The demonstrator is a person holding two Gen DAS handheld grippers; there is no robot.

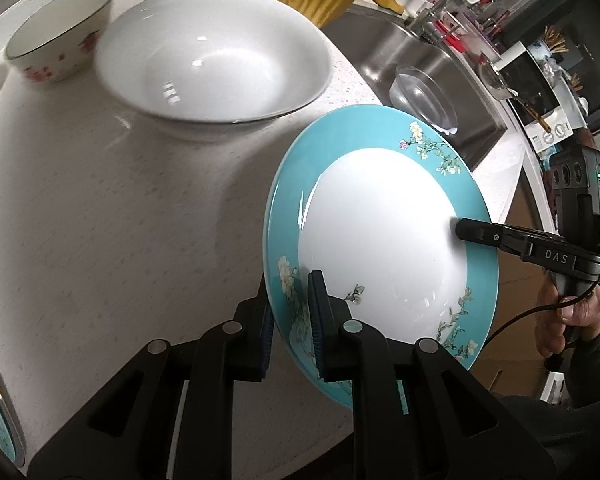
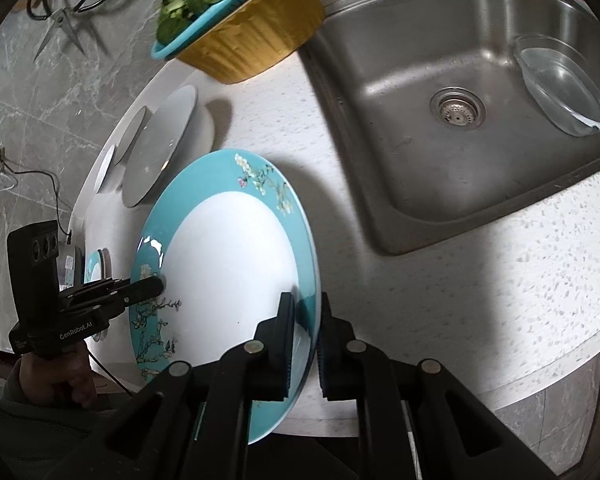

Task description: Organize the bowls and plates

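Left wrist view: left gripper [image 1: 290, 312] pinches teal plate [image 1: 380, 240] on its rim at lower centre; right gripper [image 1: 460, 230] clamps opposite rim at mid right. Two-sided hold prob. keeps a wide, slick plate from swinging. Plate sits off the countertop [image 1: 100, 220], tilted, face toward cams, long axis upper right to lower left. Big white bowl [image 1: 216, 56] and small floral bowl [image 1: 60, 32] upper left; sink [image 2: 460, 120] upper right in right wrist view.

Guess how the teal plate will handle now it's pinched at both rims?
Teal plate looks glazed and glossy, so probably slippery. The left gripper and right gripper each grip only its rim, so it may pivot. Likely stiff ceramic, heavy for its size, and liable to chip on the counter.
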